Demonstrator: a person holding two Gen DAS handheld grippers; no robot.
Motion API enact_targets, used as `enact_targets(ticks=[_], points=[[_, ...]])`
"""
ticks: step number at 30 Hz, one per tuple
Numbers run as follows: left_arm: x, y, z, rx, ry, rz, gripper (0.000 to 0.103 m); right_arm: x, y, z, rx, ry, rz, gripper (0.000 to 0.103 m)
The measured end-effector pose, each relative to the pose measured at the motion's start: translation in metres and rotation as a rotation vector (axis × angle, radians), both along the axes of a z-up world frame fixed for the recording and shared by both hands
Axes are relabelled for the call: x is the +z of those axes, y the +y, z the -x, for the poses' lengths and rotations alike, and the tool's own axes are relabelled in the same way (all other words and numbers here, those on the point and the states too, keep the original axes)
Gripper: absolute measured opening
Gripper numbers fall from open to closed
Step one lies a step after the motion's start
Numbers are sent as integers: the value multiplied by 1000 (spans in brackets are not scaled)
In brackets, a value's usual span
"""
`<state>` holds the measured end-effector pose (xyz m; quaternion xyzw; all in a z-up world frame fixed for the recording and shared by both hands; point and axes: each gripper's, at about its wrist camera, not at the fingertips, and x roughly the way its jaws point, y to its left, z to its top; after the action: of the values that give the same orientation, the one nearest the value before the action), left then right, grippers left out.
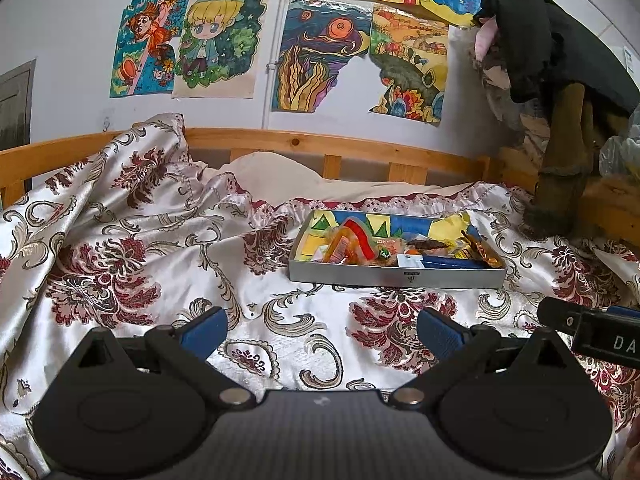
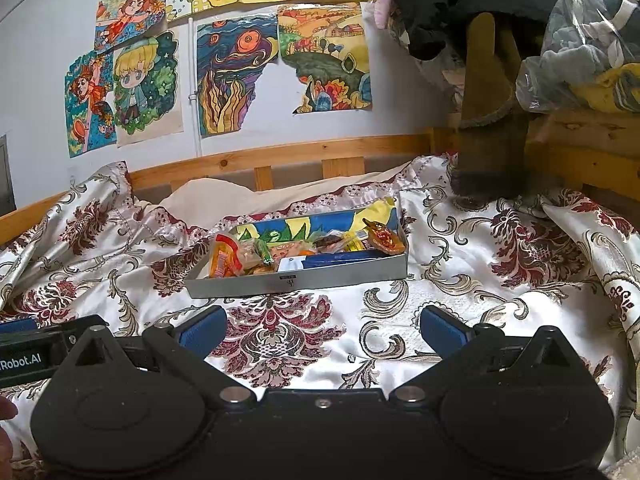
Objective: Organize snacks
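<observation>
A shallow grey box (image 1: 396, 277) lies on the bed, lined with a coloured drawing and filled with several wrapped snacks (image 1: 344, 248). It also shows in the right wrist view (image 2: 296, 282), with snacks (image 2: 228, 258) piled inside. My left gripper (image 1: 322, 330) is open and empty, held above the bedspread a short way in front of the box. My right gripper (image 2: 323, 330) is open and empty, also in front of the box. The right gripper's body shows at the right edge of the left wrist view (image 1: 592, 330).
A floral satin bedspread (image 1: 120, 248) covers the bed, bunched up at the back left. A wooden bed rail (image 1: 304, 144) runs behind it. Clothes and bags (image 2: 500, 92) hang over the bed's right end. Drawings (image 1: 328, 52) hang on the wall.
</observation>
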<state>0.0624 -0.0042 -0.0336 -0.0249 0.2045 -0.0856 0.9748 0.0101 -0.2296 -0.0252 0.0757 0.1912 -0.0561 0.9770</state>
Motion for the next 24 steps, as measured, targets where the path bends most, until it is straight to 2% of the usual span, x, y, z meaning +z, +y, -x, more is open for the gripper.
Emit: enact_targets(ticks=[24], points=[[-2, 1, -1, 5, 15, 20, 103, 0, 0, 0, 0, 2, 1, 102]])
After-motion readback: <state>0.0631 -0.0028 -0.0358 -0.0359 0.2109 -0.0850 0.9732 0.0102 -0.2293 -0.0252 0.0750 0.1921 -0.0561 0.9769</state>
